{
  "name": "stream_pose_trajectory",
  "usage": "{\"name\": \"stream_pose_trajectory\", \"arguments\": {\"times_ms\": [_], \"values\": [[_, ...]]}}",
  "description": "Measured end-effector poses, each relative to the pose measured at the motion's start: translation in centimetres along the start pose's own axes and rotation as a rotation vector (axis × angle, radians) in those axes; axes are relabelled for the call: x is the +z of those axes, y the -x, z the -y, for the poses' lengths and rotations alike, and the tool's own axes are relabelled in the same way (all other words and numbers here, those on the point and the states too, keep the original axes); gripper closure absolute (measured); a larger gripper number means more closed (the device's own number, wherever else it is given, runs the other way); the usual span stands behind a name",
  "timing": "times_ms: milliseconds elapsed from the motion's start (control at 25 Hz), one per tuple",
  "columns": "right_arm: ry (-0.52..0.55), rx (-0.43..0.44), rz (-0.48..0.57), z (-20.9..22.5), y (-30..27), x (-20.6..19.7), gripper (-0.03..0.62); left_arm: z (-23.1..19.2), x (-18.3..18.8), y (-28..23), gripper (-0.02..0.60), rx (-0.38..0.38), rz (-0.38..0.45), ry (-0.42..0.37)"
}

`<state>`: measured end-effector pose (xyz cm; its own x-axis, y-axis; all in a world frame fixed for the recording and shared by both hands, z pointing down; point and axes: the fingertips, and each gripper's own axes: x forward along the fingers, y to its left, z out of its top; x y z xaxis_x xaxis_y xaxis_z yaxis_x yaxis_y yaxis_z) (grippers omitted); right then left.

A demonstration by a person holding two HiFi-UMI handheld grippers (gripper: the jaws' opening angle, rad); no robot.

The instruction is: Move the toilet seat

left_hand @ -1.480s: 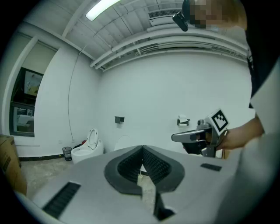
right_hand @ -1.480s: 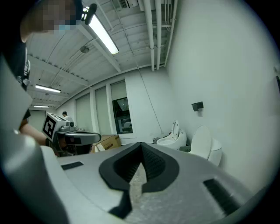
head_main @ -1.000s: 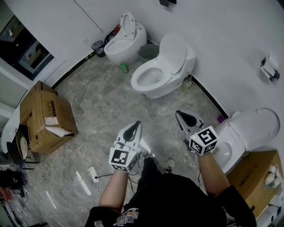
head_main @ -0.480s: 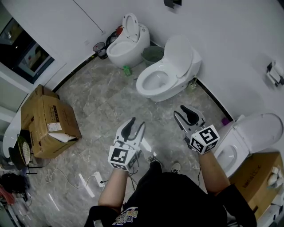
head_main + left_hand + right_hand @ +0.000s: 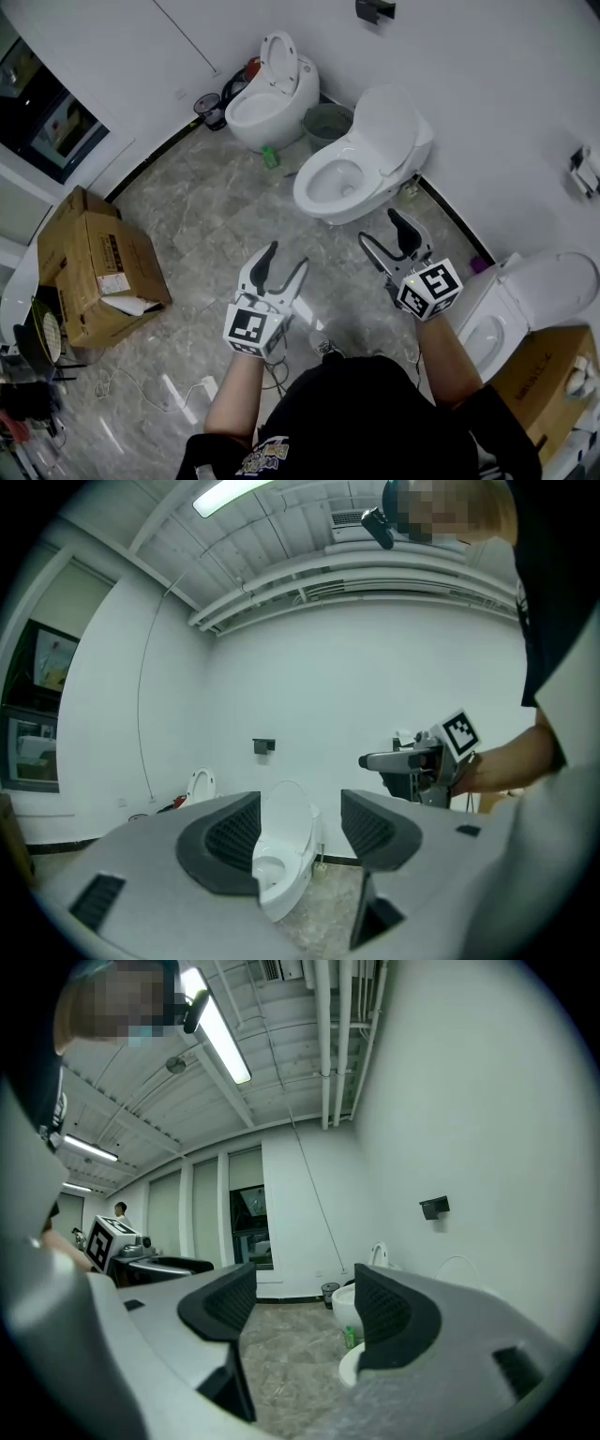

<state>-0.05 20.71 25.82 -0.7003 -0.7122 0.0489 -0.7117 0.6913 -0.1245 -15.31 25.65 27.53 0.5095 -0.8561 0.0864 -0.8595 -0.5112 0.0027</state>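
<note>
Approach step. The left tool (image 5: 284, 261) and right tool (image 5: 382, 230) are held level, jaws just opened wide, nothing between them. The white ceramic toilet (image 5: 337, 183), its white oval toilet seat (image 5: 386, 120) raised, is seen at twelve o'clock, well apart. A closer reach to the seat's edge is judged to be needed next.

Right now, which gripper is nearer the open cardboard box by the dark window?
Left. In the head view the left gripper is right of the cardboard box; the right gripper is farther right still. Both grippers' jaws have just been opening, empty.
</note>
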Motion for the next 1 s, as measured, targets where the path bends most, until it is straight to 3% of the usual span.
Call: {"name": "stream_pose_trajectory", "arguments": {"times_ms": [360,560,1000], "values": [[0.0,0.007,-0.007,2.2,-2.6,0.2,0.255,-2.2,-0.6,-2.4,0.341,0.023,-0.023,0.016],[0.004,0.056,-0.012,5.4,-4.5,0.3,0.237,-2.8,-0.5,-5.5,0.341,0.073,-0.041,0.021],[0.003,0.21,-0.022,18.7,-8.4,1.7,0.232,-1.4,1.9,-17.4,0.35,0.247,-0.026,0.046]]}}
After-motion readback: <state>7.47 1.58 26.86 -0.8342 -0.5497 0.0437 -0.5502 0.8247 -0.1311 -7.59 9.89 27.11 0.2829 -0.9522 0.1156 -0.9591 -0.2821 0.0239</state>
